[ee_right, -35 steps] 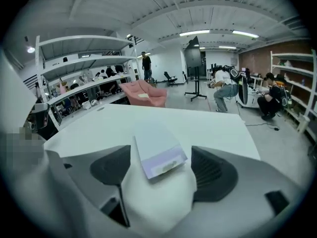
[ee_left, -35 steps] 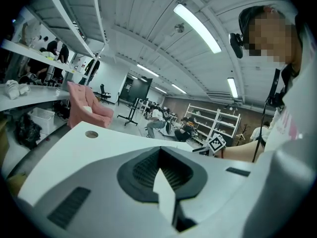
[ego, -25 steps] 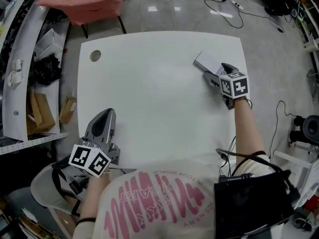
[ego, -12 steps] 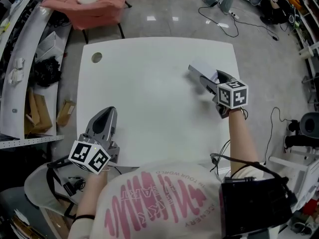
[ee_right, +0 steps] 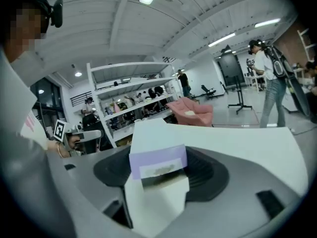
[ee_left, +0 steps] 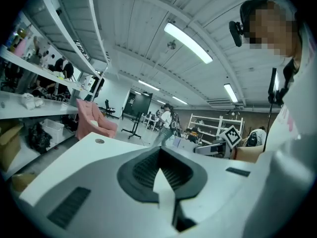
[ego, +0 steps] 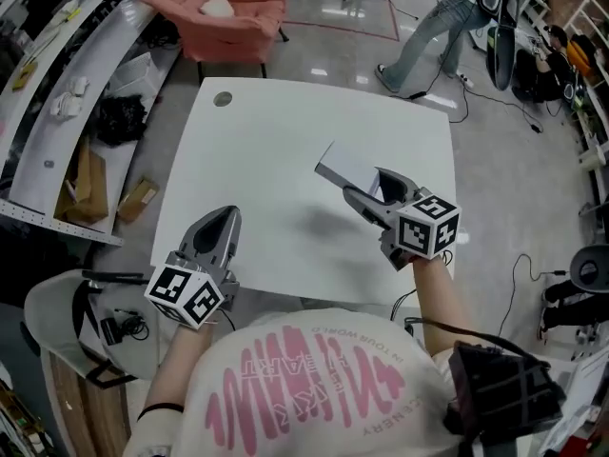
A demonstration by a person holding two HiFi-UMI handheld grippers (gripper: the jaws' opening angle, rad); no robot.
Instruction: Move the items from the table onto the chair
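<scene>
Box (ego: 341, 167) has shifted from the right edge of the table (ego: 276, 122) toward its bare middle, clamped between the wide-set jaws of the right gripper (ego: 364, 185); left gripper (ego: 223, 223) closed, empty, at the near edge; chair (ego: 238, 15) well beyond the far corner.

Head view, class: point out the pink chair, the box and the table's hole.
pink chair (ego: 249, 22), head view, seat cushion.
box (ego: 344, 167), head view, top face.
hole (ego: 223, 99), head view, its centre.
</scene>
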